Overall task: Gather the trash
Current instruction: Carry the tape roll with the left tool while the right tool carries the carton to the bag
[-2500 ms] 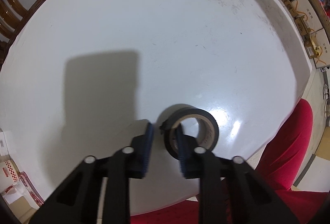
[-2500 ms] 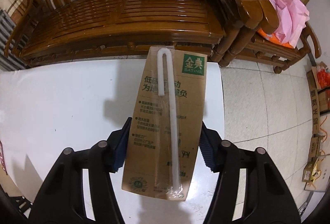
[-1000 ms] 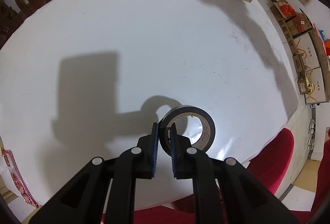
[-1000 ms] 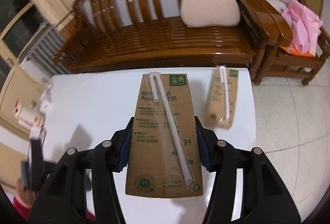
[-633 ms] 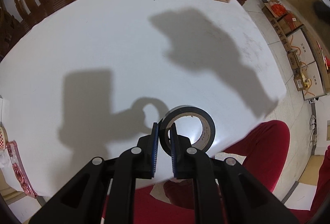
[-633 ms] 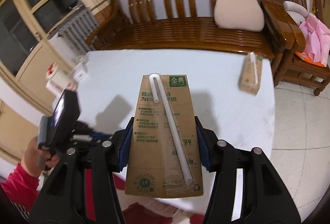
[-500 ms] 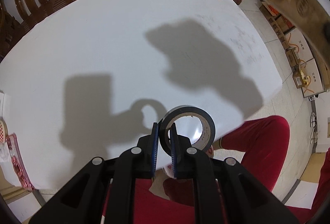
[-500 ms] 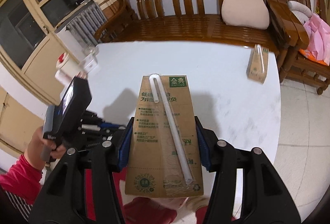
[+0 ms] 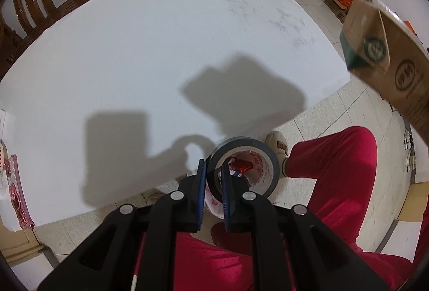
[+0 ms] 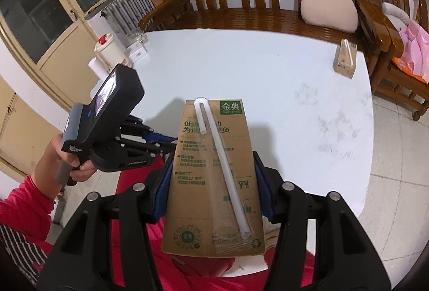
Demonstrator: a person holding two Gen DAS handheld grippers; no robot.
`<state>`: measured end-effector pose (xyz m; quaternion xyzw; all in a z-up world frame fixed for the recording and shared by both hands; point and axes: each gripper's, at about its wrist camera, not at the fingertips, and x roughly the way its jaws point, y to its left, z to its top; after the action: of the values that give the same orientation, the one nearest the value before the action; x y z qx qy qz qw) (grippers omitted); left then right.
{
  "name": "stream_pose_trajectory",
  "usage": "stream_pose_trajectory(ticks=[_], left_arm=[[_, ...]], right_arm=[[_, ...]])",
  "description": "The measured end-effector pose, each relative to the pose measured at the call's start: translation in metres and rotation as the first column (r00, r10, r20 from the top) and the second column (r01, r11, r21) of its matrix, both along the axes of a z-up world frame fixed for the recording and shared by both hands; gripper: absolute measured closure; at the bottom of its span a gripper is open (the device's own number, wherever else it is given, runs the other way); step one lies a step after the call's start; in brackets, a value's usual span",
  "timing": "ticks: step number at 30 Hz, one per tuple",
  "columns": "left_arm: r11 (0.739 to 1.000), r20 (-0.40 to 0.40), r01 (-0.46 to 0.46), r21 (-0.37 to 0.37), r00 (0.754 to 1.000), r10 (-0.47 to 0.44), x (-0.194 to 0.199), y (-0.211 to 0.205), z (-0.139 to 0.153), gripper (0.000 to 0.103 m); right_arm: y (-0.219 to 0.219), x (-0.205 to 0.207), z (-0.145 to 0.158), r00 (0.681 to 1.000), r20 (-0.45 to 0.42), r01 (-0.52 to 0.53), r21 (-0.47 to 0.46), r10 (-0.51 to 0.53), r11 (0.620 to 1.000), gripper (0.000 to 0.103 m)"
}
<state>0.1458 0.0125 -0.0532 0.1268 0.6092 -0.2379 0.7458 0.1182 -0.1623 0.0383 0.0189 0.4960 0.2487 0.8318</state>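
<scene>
Tape roll [image 9: 242,165] pinched in left tongs [image 9: 214,193] — carton [image 10: 214,178] in right tongs [image 10: 213,194].

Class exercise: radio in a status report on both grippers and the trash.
Left hand-held gripper shut on tape roll, off the table. Right hand-held gripper shut on milk carton. Second carton remains.

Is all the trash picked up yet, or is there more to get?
Not yet. The left gripper is shut on the roll of black tape, held off the white table over a white bag by the person's legs. The right gripper is shut on a brown milk carton. Neither is dropped yet. A second carton lies at the table's far edge.
</scene>
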Motion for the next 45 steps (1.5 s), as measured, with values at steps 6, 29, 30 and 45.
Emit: stream_pose_trajectory(ticks=[6,29,30,45], left_arm=[[1.0,-0.014,0.021,0.0,1.0,-0.021,-0.016,0.0,-0.016,0.092],[0.999,-0.201,-0.014,0.036,0.979,0.021,-0.075,0.003,-0.176,0.092],[0.999,-0.205,-0.014,0.036,0.979,0.022,-0.075,0.003,-0.183,0.092],[0.994,-0.311,-0.04,0.103,0.948,0.071,-0.042,-0.007,-0.285,0.092]], right_arm=[[0.007,-0.026,-0.022,1.0,-0.028,-0.006,-0.014,0.005,1.0,0.05],[0.033,-0.076,-0.18,0.965,-0.261,-0.004,-0.057,-0.011,0.998,0.05],[0.034,-0.075,-0.188,0.962,-0.271,-0.001,-0.061,-0.015,0.998,0.05],[0.037,-0.038,-0.313,0.929,-0.36,0.025,-0.168,-0.085,0.985,0.05]])
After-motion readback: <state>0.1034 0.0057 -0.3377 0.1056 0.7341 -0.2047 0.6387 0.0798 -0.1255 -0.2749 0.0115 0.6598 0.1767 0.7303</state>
